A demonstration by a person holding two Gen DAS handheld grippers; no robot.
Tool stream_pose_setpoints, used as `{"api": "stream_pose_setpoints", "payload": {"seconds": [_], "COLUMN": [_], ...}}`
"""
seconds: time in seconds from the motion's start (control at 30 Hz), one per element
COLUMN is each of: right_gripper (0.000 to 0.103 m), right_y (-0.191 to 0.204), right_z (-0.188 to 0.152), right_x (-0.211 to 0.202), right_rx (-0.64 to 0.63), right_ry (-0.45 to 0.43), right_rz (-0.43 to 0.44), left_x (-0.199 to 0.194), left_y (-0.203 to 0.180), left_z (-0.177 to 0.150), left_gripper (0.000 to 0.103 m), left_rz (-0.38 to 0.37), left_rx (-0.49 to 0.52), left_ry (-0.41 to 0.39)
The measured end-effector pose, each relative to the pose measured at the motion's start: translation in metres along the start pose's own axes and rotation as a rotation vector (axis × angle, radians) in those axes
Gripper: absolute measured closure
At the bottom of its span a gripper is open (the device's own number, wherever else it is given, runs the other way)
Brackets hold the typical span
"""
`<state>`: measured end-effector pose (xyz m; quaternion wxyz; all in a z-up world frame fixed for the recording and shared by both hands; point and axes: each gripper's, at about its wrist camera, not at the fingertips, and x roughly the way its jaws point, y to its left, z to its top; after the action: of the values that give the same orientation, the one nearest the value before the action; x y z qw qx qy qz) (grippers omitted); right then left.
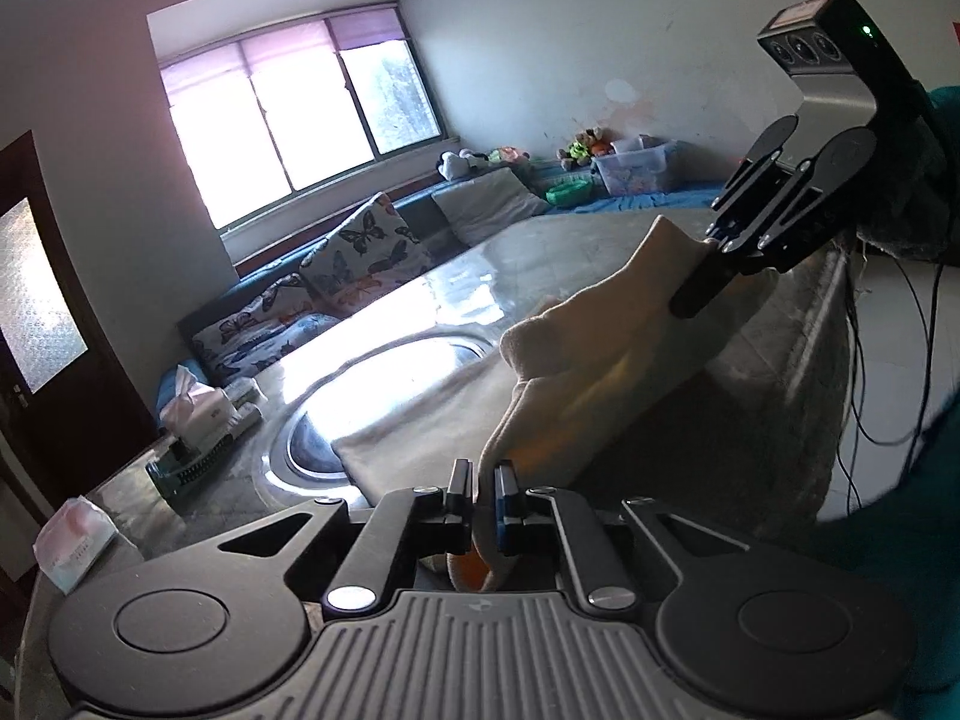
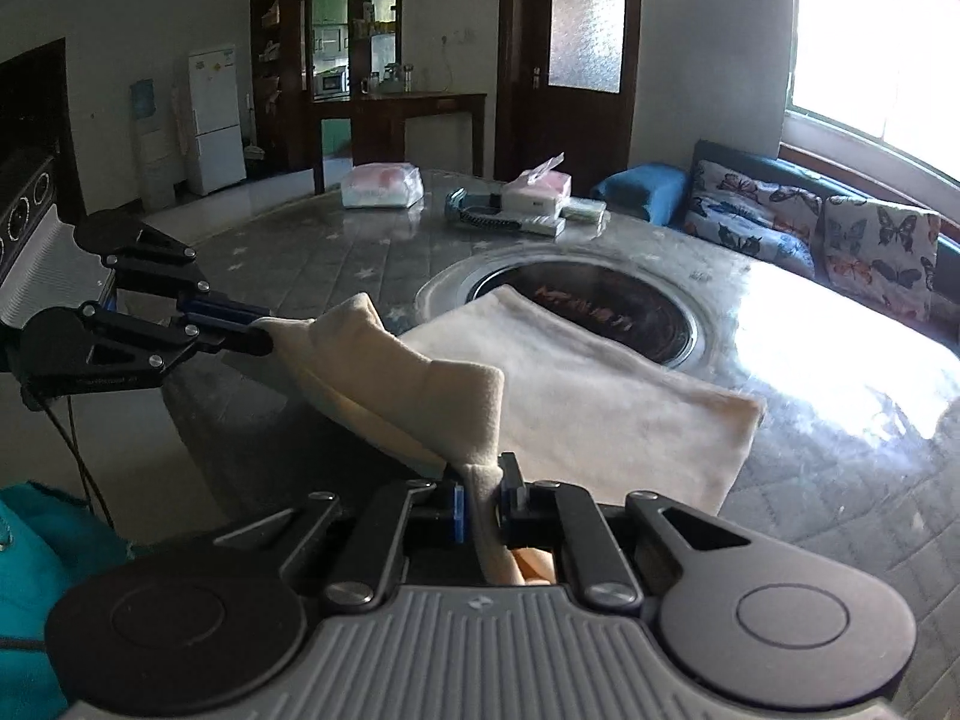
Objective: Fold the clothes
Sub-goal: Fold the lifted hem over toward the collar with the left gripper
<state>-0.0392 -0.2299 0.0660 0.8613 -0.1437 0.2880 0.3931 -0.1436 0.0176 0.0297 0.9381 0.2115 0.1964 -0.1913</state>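
The cream cloth (image 2: pixel 576 384) is spread on the round tabletop (image 2: pixel 840 480), and its far edge lies over the rim of the shiny metal ring (image 2: pixel 684 312) set in the middle. The near edge of the cloth is lifted off the tabletop and hangs in a soft fold between two pairs of tongs.

The left tongs (image 1: pixel 480 486) are pinched tight on one near corner of the cloth. In the right wrist view the same tongs (image 2: pixel 264 330) are seen at the left side, with the cloth pulled up into a point at their tips. The right tongs (image 2: pixel 480 492) are pinched tight on the other near corner, and a strip of cloth is squeezed between the blue pads. In the left wrist view the right tongs (image 1: pixel 702 294) are seen high at the right, with cloth bunched at their tips.

At the far side of the tabletop a tissue box (image 2: pixel 537 186), a bag of tissues (image 2: pixel 381 186) and a small green basket (image 2: pixel 474 207) are set near one another, well apart from the cloth. Butterfly cushions (image 2: pixel 876 252) are lined up on a bench under the bright window (image 1: pixel 300 120). A bit of teal sleeve (image 2: pixel 30 570) is seen at the lower left of the right wrist view.
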Motion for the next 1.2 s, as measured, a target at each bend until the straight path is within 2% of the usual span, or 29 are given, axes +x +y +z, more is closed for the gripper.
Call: {"api": "stream_pose_setpoints", "payload": {"seconds": [0.27,0.5,0.67,0.8,0.87,1.03,1.13,1.2], "right_gripper": [0.095,0.096,0.093,0.086,0.075,0.075,0.076,0.076], "right_y": [-0.044,-0.100,-0.134,-0.144,-0.145,-0.143,-0.142,-0.143], "right_z": [0.041,0.075,0.067,0.050,0.046,0.054,0.064,0.065], "right_x": [0.028,0.098,0.158,0.180,0.178,0.160,0.163,0.171], "right_rx": [0.019,0.066,0.178,0.240,0.255,0.238,0.249,0.256], "right_ry": [0.022,0.085,0.143,0.181,0.176,0.120,0.107,0.120], "right_rz": [-0.023,-0.051,-0.092,-0.112,-0.126,-0.153,-0.112,-0.098], "left_x": [0.044,0.130,0.196,0.218,0.223,0.210,0.206,0.208], "left_y": [0.036,0.079,0.096,0.097,0.098,0.107,0.102,0.093], "left_z": [0.029,0.044,0.037,0.025,0.021,0.031,0.044,0.048], "left_gripper": [0.095,0.095,0.094,0.092,0.092,0.092,0.092,0.088], "left_rz": [0.027,0.041,0.051,0.075,0.087,0.098,0.027,-0.006], "left_rx": [-0.055,-0.112,-0.179,-0.197,-0.204,-0.269,-0.281,-0.252], "left_ry": [-0.016,0.061,0.160,0.224,0.247,0.217,0.195,0.198]}}
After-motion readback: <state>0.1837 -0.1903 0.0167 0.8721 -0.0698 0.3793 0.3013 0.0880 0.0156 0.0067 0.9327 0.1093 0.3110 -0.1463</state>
